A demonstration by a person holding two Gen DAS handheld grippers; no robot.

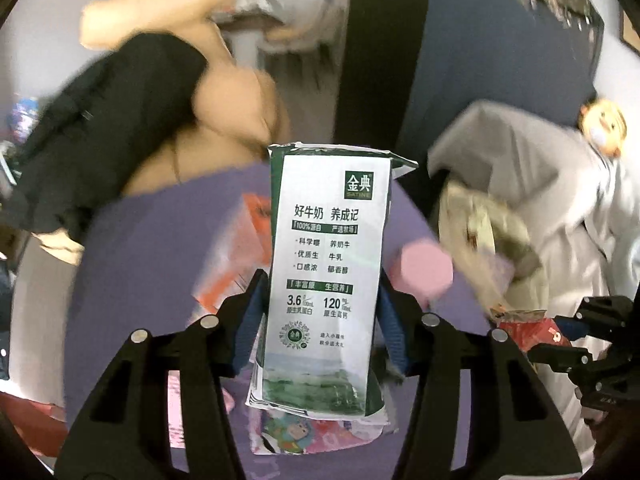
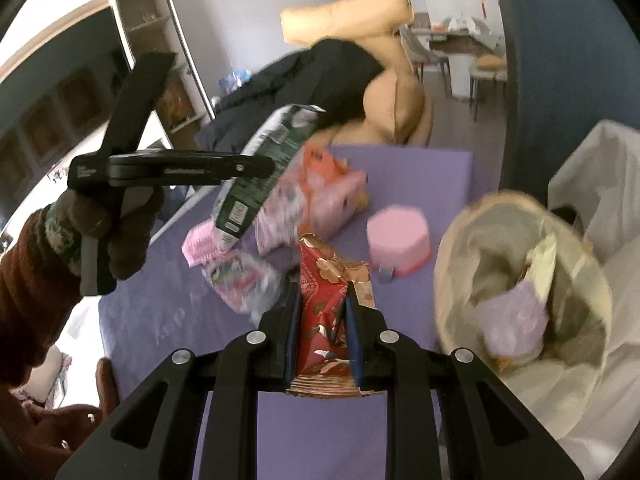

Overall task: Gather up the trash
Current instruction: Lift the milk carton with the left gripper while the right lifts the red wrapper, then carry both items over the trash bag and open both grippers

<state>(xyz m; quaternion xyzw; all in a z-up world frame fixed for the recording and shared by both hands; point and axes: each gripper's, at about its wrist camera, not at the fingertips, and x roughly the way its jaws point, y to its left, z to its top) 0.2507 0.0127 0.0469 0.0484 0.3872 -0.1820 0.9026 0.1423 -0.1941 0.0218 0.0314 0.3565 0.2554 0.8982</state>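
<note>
A flattened green-and-white milk carton [image 1: 328, 248] hangs above the purple mat [image 1: 140, 248], with my left gripper [image 1: 324, 292] shut on its lower sides. In the right wrist view the same carton [image 2: 264, 160] sticks up tilted from the left gripper [image 2: 256, 166], which a gloved hand [image 2: 100, 232] holds. My right gripper [image 2: 322, 292] is shut on a red snack wrapper [image 2: 324, 320], lifted off the mat [image 2: 420, 180]. This wrapper [image 1: 528, 330] and the right gripper [image 1: 568, 332] show at the right edge. A cream bag [image 2: 520, 280] with trash inside gapes to the right.
On the mat lie an orange-pink packet [image 2: 320, 192], a pink cartoon packet [image 2: 240, 276] and a round pink box [image 2: 400, 240]. A tan plush [image 2: 400, 108] under a black jacket [image 2: 320, 76] sits behind it. White bedding [image 2: 592, 184] lies right of the bag.
</note>
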